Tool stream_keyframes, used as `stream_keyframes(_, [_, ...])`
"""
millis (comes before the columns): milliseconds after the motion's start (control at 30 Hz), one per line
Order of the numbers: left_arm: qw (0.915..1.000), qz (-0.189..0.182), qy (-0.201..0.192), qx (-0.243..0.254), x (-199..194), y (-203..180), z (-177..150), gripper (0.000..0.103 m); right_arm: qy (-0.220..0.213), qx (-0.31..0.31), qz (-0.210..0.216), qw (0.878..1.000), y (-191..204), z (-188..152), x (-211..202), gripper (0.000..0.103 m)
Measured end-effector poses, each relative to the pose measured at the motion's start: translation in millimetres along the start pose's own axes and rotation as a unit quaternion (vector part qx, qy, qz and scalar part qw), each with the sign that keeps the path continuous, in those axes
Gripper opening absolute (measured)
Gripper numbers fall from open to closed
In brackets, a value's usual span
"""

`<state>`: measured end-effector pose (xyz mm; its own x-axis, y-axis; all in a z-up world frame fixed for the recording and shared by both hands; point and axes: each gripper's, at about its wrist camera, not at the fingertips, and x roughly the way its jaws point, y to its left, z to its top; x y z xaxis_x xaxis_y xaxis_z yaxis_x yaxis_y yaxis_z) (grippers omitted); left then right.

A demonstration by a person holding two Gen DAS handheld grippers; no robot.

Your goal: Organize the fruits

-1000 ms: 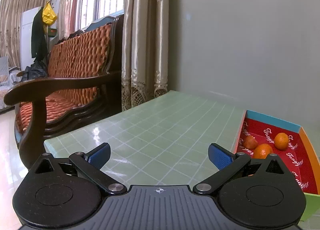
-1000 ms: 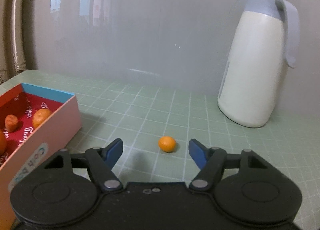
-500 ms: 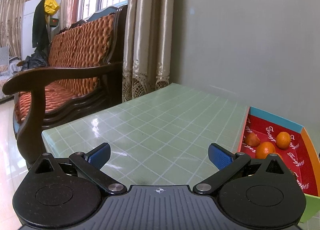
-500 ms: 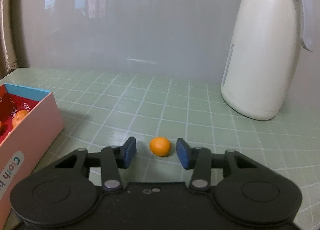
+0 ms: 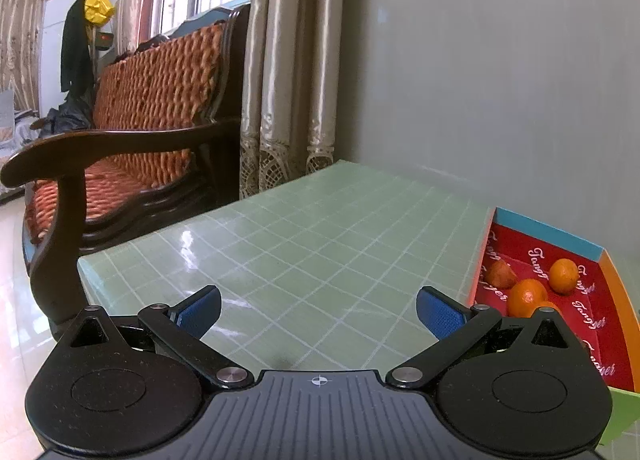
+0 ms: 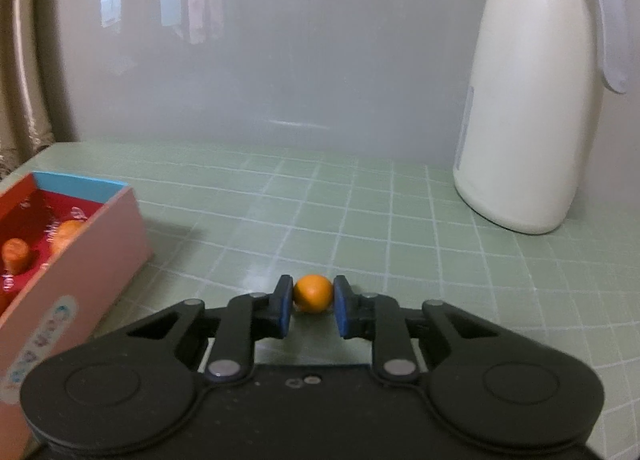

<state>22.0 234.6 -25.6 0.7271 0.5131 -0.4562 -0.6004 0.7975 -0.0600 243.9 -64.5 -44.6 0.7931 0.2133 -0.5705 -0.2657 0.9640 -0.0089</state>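
Note:
A small orange fruit [image 6: 313, 293] sits on the green tiled table [image 6: 360, 220], and my right gripper [image 6: 312, 302] is shut on it, a blue pad pressing each side. To its left stands a box [image 6: 88, 260] with a pink outer wall and red lining, with two orange fruits [image 6: 68, 230] showing inside. In the left wrist view the same box [image 5: 616, 300] lies at the right with several orange fruits [image 5: 527, 295] in it. My left gripper [image 5: 318, 306] hovers open over bare table, nothing between its blue pads.
A tall cream jug with a grey lid and handle [image 6: 532, 100] stands at the back right against the wall. A wooden sofa with orange cushions [image 5: 132, 132] and curtains [image 5: 288, 72] lie past the table's left edge [image 5: 132, 248].
My right gripper moved forward around the loose orange fruit and shut on it; the jaws were wide apart a second ago. The left gripper stayed put and open.

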Motion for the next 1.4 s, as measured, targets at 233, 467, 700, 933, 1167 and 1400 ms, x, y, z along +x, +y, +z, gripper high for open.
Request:
stream_keyframes(233, [0.9997,-0.007,0.017,0.018,3,-9,-2,0.103,-0.052,-0.017,0.078,0.995,38,12,-51,0.019])
stream_keyframes(467, [0.9991,-0.009,0.022,0.034,1,-14,-6,0.103,-0.068,-0.054,0.162,0.983,91,18,-78,0.019])
stream_keyframes(700, [0.9989,-0.012,0.029,0.034,0,-14,-6,0.103,-0.042,-0.086,0.190,0.977,125,4,-76,0.019])
stream_keyframes(933, [0.9991,-0.012,0.032,0.026,1,-8,-5,0.103,-0.029,-0.092,0.185,0.978,126,-4,-78,0.023])
stream_keyframes(1167, [0.9989,-0.014,0.031,0.031,1,-9,-5,0.103,-0.025,-0.075,0.182,0.980,119,-9,-78,0.028])
stream_keyframes(1400, [0.9988,-0.019,0.030,0.033,-1,-15,-6,0.103,-0.037,-0.055,0.166,0.984,104,-9,-90,0.047])
